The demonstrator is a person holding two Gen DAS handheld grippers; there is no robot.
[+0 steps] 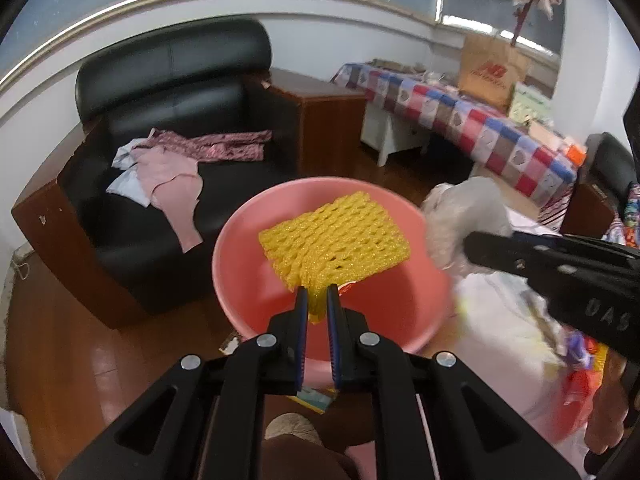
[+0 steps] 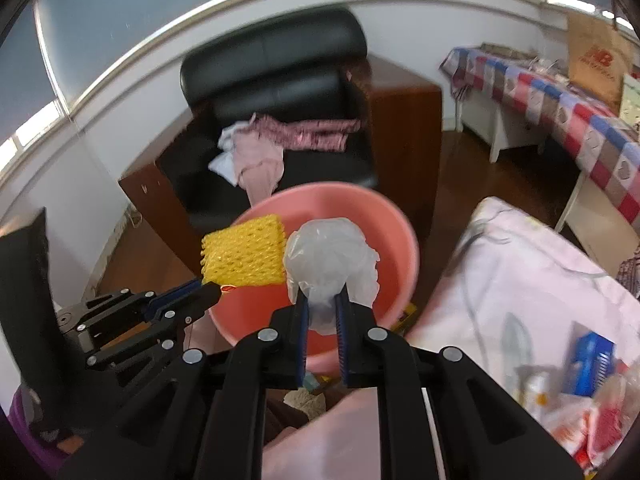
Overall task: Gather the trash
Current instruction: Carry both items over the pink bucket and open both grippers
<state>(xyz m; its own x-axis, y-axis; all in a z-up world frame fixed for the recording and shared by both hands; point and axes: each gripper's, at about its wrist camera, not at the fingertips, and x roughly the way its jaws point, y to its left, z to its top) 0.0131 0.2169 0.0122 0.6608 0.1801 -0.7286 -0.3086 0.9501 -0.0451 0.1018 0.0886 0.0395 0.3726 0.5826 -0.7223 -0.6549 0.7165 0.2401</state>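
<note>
left claw [image 1: 317, 294]: pinching yellow foam net [image 1: 335, 236] over pink basin [image 1: 240, 300], ready to drop
right claw [image 2: 322, 300]: gripping crumpled plastic bag [image 2: 332, 258], basin's 3 o'clock

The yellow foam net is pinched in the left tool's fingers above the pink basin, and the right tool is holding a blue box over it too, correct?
Not quite. The right gripper holds a crumpled clear plastic bag, not a blue box, as the right wrist view shows. The rest stands: the left gripper pinches the yellow foam net above the pink basin.
</note>
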